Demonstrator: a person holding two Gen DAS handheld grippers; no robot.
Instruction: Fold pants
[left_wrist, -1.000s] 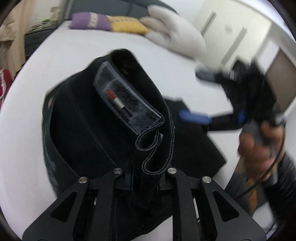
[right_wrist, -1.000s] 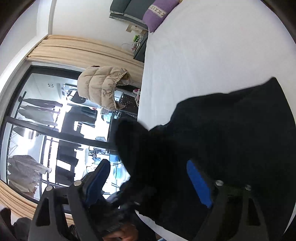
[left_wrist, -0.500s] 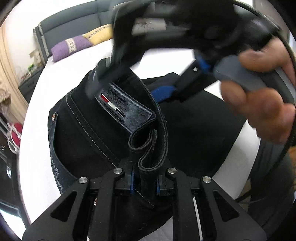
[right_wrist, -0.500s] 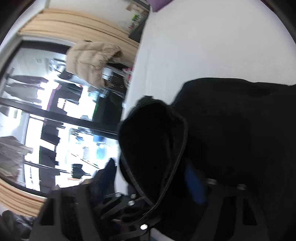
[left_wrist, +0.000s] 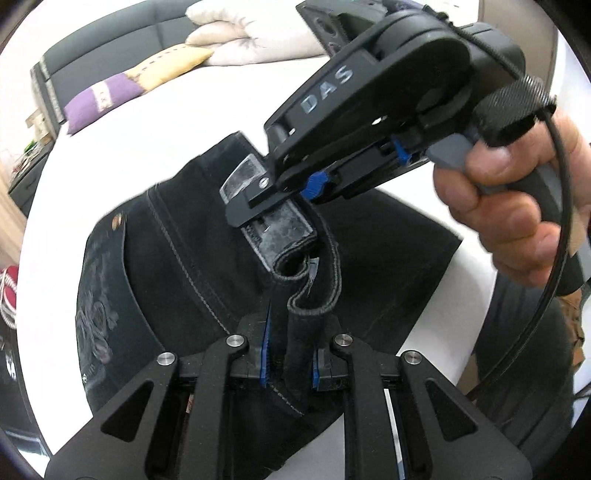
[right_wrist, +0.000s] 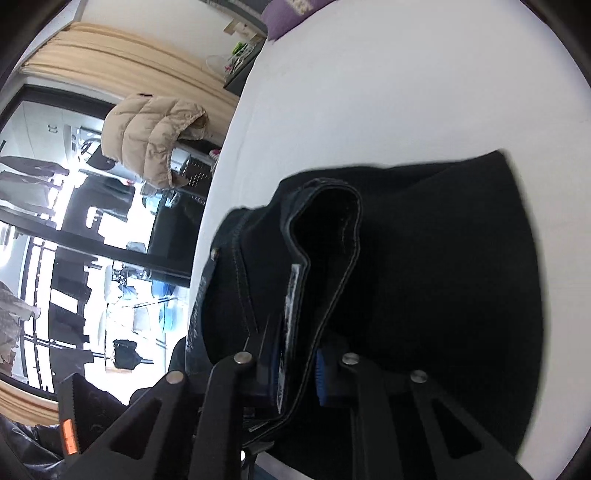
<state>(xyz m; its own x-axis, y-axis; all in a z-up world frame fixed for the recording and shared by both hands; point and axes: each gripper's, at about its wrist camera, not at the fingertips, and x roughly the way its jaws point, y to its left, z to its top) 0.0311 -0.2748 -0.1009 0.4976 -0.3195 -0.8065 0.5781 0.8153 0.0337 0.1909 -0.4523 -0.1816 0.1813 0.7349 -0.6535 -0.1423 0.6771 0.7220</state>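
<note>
left tongs (left_wrist: 288, 360) and right tongs (right_wrist: 297, 373) both clamp pants (left_wrist: 177, 266) waistband; legs trail across bed (left_wrist: 166, 129).

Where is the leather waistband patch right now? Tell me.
In the left wrist view the leather patch sits mid-frame on the black jeans' waistband, directly under the right gripper, just ahead of the left gripper.

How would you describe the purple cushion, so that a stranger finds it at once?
Look to the head of the white bed, by the grey headboard. The purple cushion lies leftmost in the pillow row, beside a yellow cushion; it alone is purple, with a pale patterned band.
</note>
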